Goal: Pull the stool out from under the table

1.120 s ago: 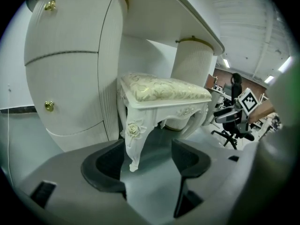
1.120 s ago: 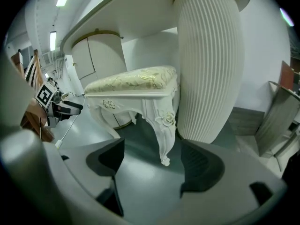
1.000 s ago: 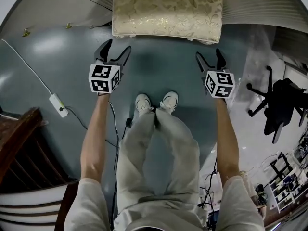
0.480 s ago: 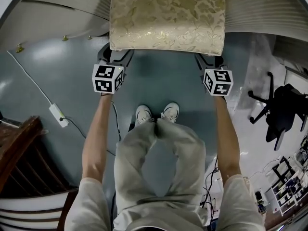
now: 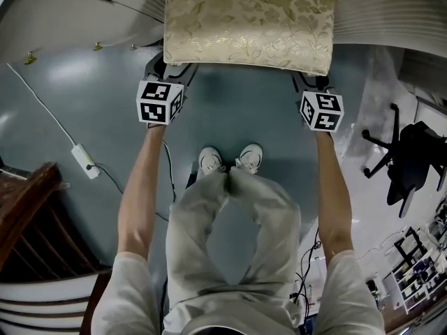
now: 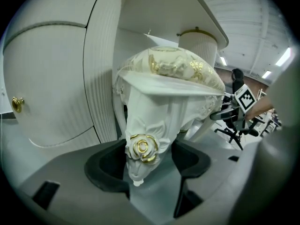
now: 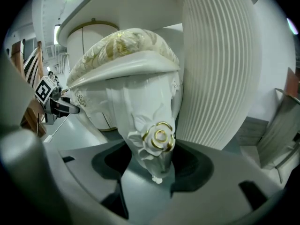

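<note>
Jaws of the left gripper [image 6: 147, 159] sit closed on the stool's left leg [image 6: 140, 142], at the carved rose with its gold edging; the right gripper [image 7: 151, 161] has its jaws on the right leg [image 7: 158, 142] at a matching rose, having just been closing with the leg between them; both legs are white and taper to a small foot just below the jaws. Above them the stool [image 5: 248, 19] carries a cream and gold floral cushion; it stands in the gap between the fluted white sides of the table [image 5: 391, 12], under the top, with its near edge jutting toward the person. A curved door with a gold knob [image 6: 18, 103] shows at the left. The floor [image 5: 237, 117] is glossy grey-blue; a white power strip [image 5: 84, 160] and its cable lie on it to the left, a dark wooden rail [image 5: 28, 215] stands at the lower left, and a black office chair [image 5: 412, 152] is well apart on the right. Both bare arms reach straight forward, roughly parallel, one to each near corner of the stool; each gripper tilts downward, its marker cube [image 5: 159, 102] facing up; the person's shoes [image 5: 209, 160] stand between the arms, short of the stool.
</note>
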A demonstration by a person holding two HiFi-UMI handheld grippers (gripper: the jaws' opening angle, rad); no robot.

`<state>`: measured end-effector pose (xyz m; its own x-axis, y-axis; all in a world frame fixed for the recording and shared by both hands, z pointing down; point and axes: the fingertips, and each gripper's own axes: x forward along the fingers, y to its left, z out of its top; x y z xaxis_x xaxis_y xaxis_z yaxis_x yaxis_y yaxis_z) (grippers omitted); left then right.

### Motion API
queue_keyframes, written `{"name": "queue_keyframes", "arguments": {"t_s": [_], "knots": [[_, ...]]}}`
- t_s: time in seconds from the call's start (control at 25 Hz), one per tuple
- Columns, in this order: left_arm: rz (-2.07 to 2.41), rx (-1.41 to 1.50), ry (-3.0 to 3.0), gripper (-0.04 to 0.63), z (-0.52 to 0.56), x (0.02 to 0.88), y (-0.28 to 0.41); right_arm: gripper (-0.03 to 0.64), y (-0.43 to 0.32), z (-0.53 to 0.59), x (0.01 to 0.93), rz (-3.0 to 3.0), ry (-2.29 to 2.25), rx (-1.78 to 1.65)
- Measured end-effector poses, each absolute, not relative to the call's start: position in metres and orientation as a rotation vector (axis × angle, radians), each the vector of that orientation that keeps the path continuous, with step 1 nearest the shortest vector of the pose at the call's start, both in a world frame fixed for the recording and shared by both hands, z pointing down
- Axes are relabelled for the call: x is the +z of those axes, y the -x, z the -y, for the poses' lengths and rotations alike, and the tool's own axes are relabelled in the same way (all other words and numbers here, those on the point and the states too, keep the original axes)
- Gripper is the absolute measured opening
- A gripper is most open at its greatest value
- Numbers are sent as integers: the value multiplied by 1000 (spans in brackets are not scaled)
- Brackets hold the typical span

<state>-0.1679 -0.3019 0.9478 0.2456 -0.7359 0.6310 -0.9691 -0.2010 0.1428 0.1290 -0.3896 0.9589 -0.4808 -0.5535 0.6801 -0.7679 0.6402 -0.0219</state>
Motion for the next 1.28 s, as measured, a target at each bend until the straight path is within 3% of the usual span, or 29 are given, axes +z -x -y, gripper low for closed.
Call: {"name": "queue_keyframes", "arguments": {"t_s": [0.44,0.84,1.28], "knots": [[1501,657,-1992,286,297,939,170,255,-130,381,953,2174,-1006,468],[1461,682,-1998,286,181,954,144,256,-157,259,966,2124,-999,476],[1451,716,-1970,285,303,938,175,252,-128,379,957,2119,-995,523]]}}
